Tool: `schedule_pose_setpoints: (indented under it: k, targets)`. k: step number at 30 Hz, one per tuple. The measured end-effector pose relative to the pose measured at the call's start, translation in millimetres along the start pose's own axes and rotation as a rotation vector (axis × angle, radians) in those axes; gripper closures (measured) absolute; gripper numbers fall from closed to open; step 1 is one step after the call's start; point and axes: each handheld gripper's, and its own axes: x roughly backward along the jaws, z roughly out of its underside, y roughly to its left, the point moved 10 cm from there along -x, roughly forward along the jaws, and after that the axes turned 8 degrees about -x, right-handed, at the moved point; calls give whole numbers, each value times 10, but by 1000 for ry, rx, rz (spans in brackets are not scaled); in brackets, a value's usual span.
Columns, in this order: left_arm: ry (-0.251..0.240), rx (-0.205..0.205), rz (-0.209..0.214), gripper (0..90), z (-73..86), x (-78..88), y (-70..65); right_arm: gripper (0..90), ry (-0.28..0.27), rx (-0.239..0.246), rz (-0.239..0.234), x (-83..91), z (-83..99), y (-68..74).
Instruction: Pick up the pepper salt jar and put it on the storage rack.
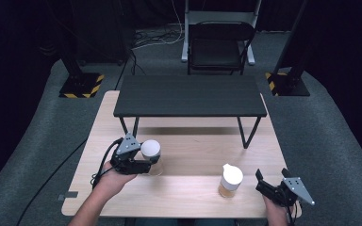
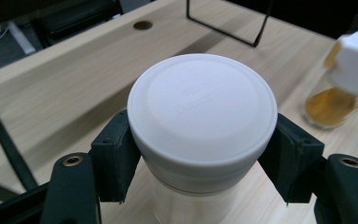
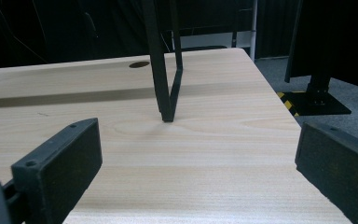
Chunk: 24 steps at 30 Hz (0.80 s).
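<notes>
Jaws of the left gripper (image 1: 143, 165) clamp a white-lidded jar (image 2: 202, 109) over the table (image 1: 188, 200), left of centre; right gripper (image 1: 260, 179) gapes empty near the right edge. Between them, a capped jar (image 1: 229, 181) holds amber liquid. Bare wood surrounds both.

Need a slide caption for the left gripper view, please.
Left gripper shut on white-lidded jar, above the wooden table.

Black claw (image 2: 200, 154), brass-looking screws, grey plate, trailing cable.
</notes>
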Motion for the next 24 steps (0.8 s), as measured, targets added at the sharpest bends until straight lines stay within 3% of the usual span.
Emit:
schedule_pose_setpoints:
  k: [4,10,24]
  targets:
    - [-15,-26,11,334,-235,27,-50,0,0,-3,-6,0,-1,-7]
    - [-13,-22,39,334,-566,9,-64,0,-6,-2,-13,8,5,-9]
    - [-41,-49,26,334,-1171,17,-125,0,-4,2,-20,12,5,-9]
